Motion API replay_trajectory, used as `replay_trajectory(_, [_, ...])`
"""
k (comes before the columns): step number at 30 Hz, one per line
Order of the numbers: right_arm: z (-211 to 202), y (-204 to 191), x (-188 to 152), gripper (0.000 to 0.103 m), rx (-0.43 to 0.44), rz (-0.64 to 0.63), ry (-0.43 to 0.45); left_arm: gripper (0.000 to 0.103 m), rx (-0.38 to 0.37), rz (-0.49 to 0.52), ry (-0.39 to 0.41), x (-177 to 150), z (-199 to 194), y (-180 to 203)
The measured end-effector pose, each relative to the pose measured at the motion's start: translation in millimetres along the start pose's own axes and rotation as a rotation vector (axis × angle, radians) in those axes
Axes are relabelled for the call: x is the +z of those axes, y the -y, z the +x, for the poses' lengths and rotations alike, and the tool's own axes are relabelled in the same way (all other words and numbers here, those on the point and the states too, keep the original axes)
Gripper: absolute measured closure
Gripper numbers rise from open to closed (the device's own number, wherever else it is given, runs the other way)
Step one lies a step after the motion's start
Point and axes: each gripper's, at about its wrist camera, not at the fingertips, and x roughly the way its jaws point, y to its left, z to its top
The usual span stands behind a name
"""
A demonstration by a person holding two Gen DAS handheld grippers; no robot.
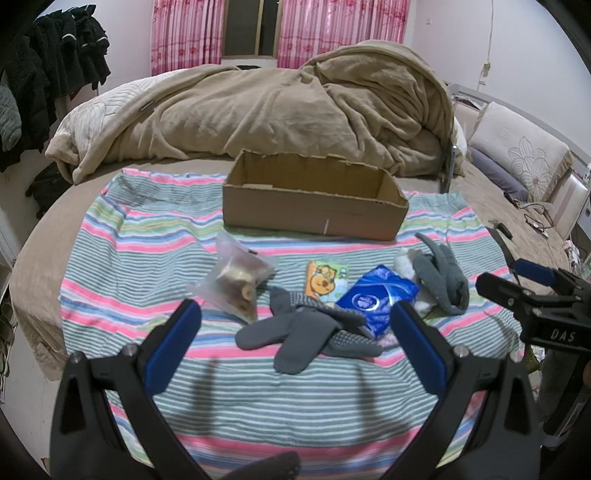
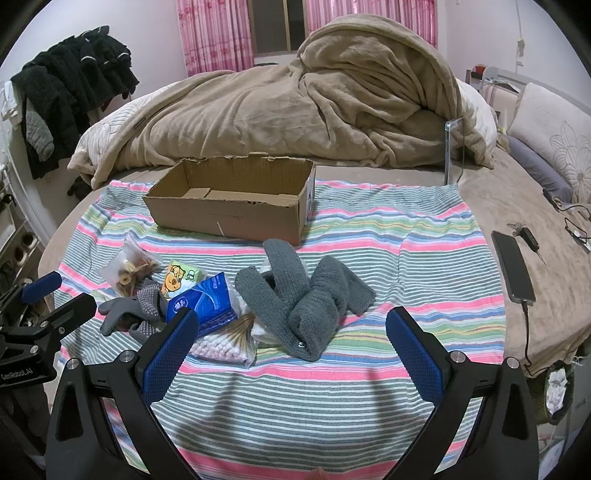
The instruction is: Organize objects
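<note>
Across the whole scene we see a round bed with a heaped tan blanket at the top of the frame and pink curtains behind it. Over the lower middle of the bed lies a striped cloth, and everything to be sorted sits on it. Largest is the cardboard box, open-topped, just above centre in the left wrist view. Below it, the objects cluster together: a grey knitted scarf at centre in the right wrist view, dark grey socks, a blue tissue pack touching the socks, a clear bag of snacks to the left, a small cartoon packet between bag and tissues, and cotton swabs beside the scarf. A phone lies at the right edge.

Our left gripper hangs with jaws wide apart, holding nothing; our right gripper likewise, spread and empty.
</note>
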Motion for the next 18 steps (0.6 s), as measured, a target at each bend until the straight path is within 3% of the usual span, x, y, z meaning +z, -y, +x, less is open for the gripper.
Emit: replay_trajectory(18, [0.4, -0.1, -1.1, 0.000, 0.001, 0.000, -0.002, 0.000, -0.008, -0.007, -0.006, -0.5, 1.9, -0.2])
